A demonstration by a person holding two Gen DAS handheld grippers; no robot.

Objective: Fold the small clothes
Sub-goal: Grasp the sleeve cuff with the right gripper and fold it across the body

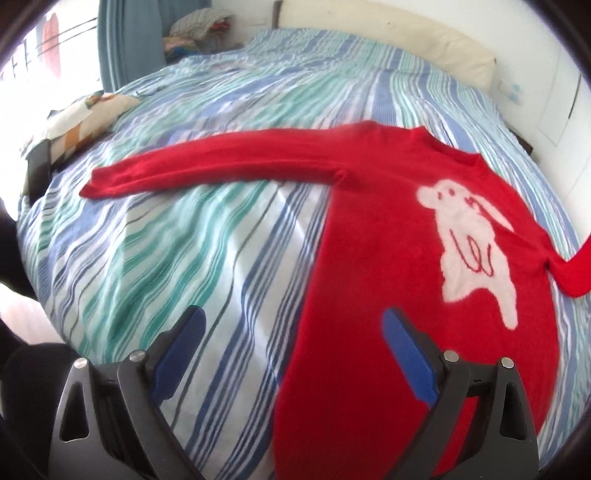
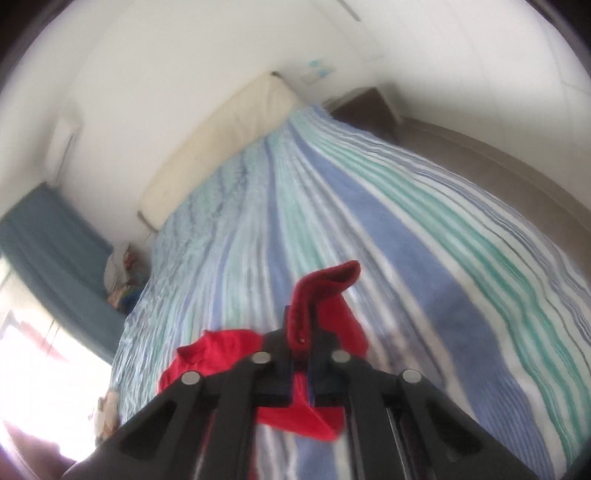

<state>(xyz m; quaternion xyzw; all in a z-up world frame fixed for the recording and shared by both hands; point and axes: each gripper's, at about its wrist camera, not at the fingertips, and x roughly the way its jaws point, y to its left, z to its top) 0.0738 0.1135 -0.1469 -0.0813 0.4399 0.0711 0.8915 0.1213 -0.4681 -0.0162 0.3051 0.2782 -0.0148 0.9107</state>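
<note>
A small red sweater (image 1: pixel 376 266) with a white rabbit (image 1: pixel 469 236) on its front lies flat on the striped bed (image 1: pixel 184 236). Its left sleeve (image 1: pixel 207 173) stretches out to the left. My left gripper (image 1: pixel 293 325) is open and empty, hovering over the sweater's lower left edge. In the right wrist view my right gripper (image 2: pixel 301 332) is shut on the cuff of the red sleeve (image 2: pixel 325 284) and holds it lifted above the bed. That raised sleeve shows at the right edge of the left wrist view (image 1: pixel 576 273).
A cream headboard (image 1: pixel 388 40) runs along the wall behind the bed. A patterned pillow (image 1: pixel 85 122) lies at the bed's left edge. A pile of clothes (image 1: pixel 199 33) sits by the blue curtain (image 1: pixel 125 40). A dark nightstand (image 2: pixel 365 107) stands at the bed's far corner.
</note>
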